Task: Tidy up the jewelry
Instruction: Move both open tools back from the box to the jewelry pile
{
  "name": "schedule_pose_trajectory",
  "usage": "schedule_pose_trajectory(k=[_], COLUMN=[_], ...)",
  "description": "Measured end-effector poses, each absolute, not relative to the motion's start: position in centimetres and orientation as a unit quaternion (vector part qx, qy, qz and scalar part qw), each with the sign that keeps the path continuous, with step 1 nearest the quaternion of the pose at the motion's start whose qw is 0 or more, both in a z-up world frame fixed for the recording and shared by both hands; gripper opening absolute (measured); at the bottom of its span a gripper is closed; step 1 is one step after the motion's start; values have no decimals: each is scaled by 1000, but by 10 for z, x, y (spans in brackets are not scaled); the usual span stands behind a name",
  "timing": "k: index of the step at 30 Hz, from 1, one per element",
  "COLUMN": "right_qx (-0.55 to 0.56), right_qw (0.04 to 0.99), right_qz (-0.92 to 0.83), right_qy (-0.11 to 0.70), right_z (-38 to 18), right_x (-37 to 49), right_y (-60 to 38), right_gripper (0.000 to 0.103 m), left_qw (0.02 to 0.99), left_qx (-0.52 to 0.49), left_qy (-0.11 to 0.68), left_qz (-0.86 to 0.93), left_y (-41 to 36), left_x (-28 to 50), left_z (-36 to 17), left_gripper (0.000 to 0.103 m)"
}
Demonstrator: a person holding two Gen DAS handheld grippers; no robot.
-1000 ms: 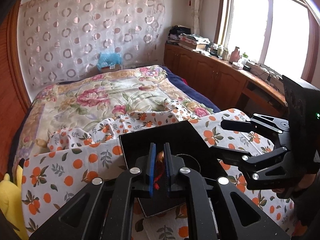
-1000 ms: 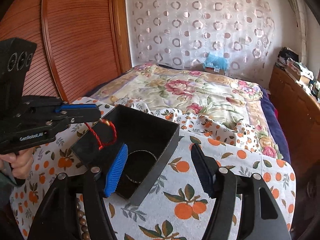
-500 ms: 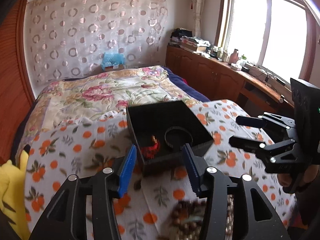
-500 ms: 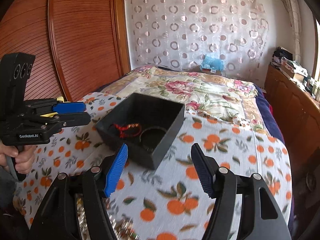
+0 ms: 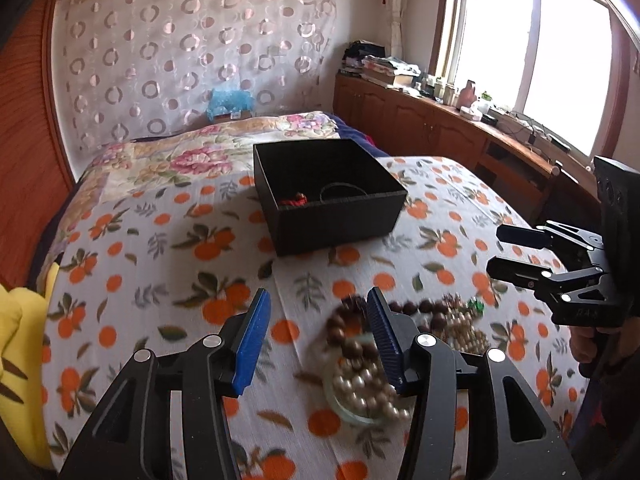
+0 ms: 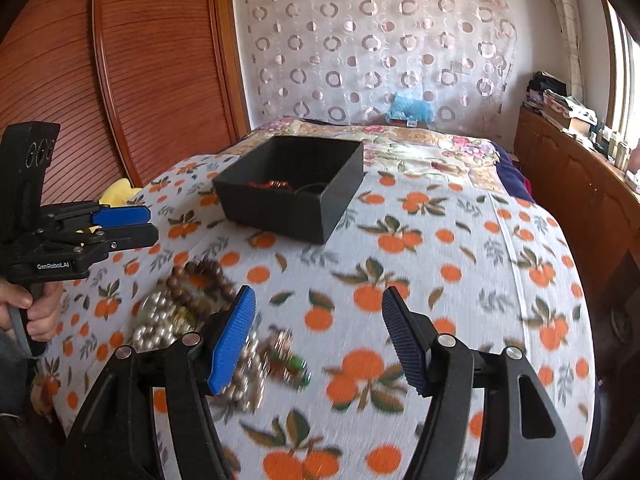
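Observation:
A black open box [image 5: 328, 196] [image 6: 292, 188] stands on the orange-print cloth. Inside it lie a red cord bracelet [image 5: 294, 200] [image 6: 268, 184] and a dark thin bangle [image 5: 340, 192]. Nearer me is a jewelry pile with a brown bead bracelet [image 5: 348, 332] [image 6: 204, 280], pearl beads [image 5: 364, 388] [image 6: 156, 320] and a green piece [image 5: 474, 304] [image 6: 296, 364]. My left gripper [image 5: 317, 292] [image 6: 132, 224] is open and empty, and its right finger overlaps the pile's left edge. My right gripper [image 6: 319, 292] [image 5: 516, 252] is open over bare cloth, right of the pile.
The orange-print cloth [image 5: 160, 264] covers the bed's near end, with a floral quilt [image 5: 180, 160] beyond. A yellow plush [image 5: 16, 320] lies at the left edge. Wooden cabinets [image 5: 420, 128] line the right wall, and a wooden wardrobe [image 6: 160, 80] stands on the left.
My left gripper opened and let the red cord bracelet drop into the box. Both grippers then drew back from the box to the jewelry pile.

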State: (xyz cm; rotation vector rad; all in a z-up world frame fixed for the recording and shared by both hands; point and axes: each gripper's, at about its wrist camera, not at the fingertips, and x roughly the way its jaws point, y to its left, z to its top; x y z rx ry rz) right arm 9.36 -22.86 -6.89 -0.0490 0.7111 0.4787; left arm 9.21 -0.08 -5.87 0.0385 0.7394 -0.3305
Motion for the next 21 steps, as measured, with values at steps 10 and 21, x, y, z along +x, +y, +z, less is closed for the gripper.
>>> schedule_pose_trajectory(k=[10,21], right_qx=[-26,-17], right_qw=[906,905], right_qz=[243,250], right_qy=[347,344], right_z=[-78,-83], right_x=[54,34], right_y=[-228,-230], right_gripper=[51,50], left_qw=[917,889], left_qx=[14,-30], left_qy=[372,425], left_qz=[-146,-166], left_y=[-3,-3], left_x=[79,118], left_z=[-73,-92], left_gripper=[48,40])
